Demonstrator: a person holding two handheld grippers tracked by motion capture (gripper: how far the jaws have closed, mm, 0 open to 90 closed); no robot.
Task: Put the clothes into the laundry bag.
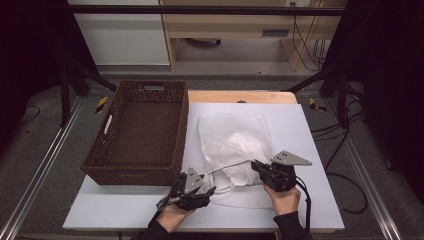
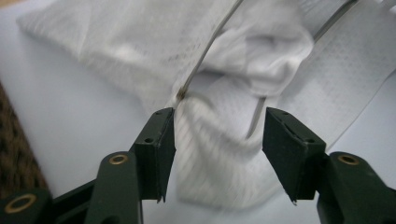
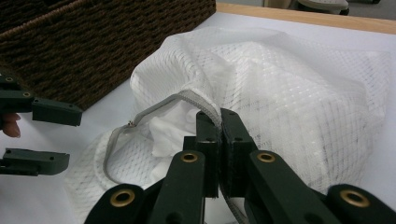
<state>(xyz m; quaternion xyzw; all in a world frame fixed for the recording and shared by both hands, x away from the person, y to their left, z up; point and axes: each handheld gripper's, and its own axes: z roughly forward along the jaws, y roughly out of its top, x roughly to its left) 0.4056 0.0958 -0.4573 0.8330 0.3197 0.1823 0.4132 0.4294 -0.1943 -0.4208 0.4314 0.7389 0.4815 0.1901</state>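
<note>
In the high view, the right gripper (image 1: 256, 165) is clamping the zipper edge of the white mesh laundry bag (image 1: 232, 137), which is lying on the white table (image 1: 310, 150) beside the wicker basket (image 1: 140, 132). The left gripper (image 1: 212, 191) is sitting at the bag's near corner. In the left gripper view, the jaws are standing apart with the bag's fabric (image 2: 219, 154) lying between and ahead of them. In the right gripper view, the jaws are pressing together on the zipper tape (image 3: 205, 106), with the bag bulging beyond them.

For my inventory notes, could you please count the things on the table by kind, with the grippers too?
Mesh bag, white, zipper edge open, white cloth inside: 1
Basket, brown wicker: 1
Grippers, black: 2, the left gripper open, the right gripper shut on the bag's zipper edge
Total: 4
</note>
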